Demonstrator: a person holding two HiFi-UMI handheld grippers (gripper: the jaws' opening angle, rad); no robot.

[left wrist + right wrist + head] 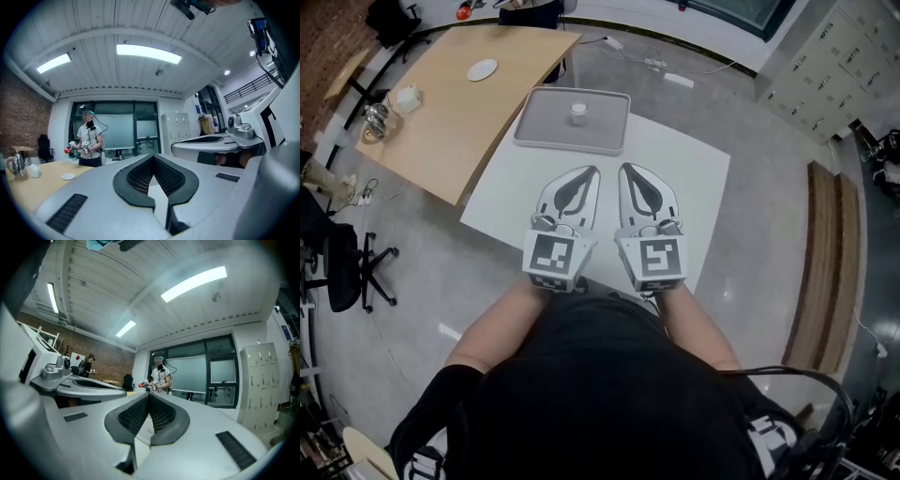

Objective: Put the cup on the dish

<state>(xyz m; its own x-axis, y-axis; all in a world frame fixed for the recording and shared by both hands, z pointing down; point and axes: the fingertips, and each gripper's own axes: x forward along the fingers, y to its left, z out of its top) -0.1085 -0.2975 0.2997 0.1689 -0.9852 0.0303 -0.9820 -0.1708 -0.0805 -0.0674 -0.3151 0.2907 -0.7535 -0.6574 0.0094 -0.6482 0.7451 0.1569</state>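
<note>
Both of my grippers hang side by side over the near half of the white table [694, 187], level and pointing toward its far edge. The left gripper [589, 174] has its jaws pressed together with nothing between them. The right gripper [628, 174] is the same, closed on air.

The cup [578, 112], small and white, stands upright near the middle of the grey tray [539, 127], which lies at the table's far edge. It is well apart from both grippers. The dish [483, 68], a small white plate as I read it, lies bare on the wooden table [441, 131] to the left, toward its far side and well apart from the cup.

By my judgement no part of the job is done. I have yet to open a gripper, reach the tray, take the cup, carry it across to the wooden table and set it on the dish.
</note>
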